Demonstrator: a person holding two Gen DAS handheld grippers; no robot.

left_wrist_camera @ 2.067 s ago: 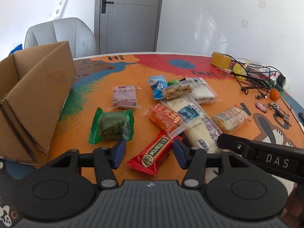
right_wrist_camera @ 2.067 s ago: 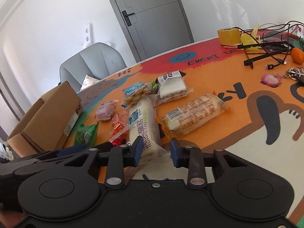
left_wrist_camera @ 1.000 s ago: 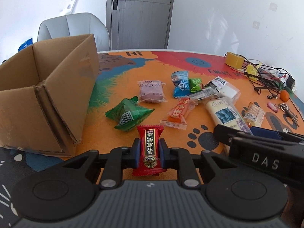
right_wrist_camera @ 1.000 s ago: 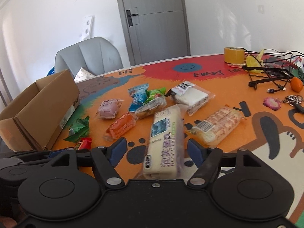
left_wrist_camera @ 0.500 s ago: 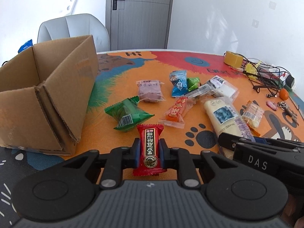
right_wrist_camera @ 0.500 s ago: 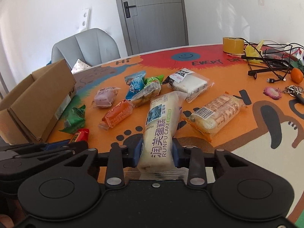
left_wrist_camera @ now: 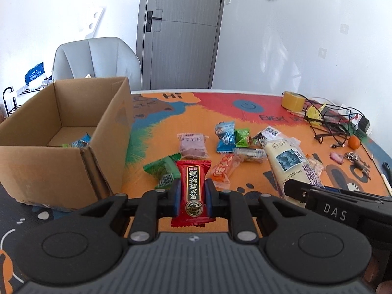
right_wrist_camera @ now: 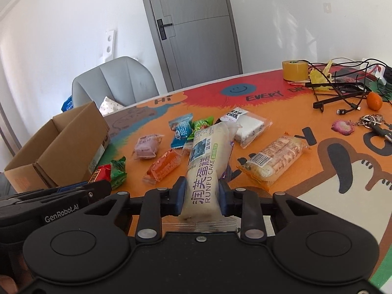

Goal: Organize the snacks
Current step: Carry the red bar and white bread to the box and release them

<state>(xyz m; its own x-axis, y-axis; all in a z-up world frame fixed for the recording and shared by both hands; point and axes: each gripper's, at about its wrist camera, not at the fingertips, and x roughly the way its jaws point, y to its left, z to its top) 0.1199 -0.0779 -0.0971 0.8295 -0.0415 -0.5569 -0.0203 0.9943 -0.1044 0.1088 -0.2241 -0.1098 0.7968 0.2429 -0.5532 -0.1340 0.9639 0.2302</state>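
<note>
My left gripper point(left_wrist_camera: 192, 197) has its fingers nearly together, pinching a glossy red candy wrapper point(left_wrist_camera: 192, 189) with crimped ends, held above the table point(left_wrist_camera: 171, 117) just right of the open cardboard box point(left_wrist_camera: 61, 144). My right gripper point(right_wrist_camera: 201, 197) has just been closing its fingers, and they now press the sides of a long, soft cake in clear crinkly film point(right_wrist_camera: 207, 164), lifted at a tilt over the loose packets. A few small wrapped snacks point(left_wrist_camera: 78, 144) lie in the corrugated box.

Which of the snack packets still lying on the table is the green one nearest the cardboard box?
The crinkled green foil packet with a barcode; the smaller green packet lies farther off.
</note>
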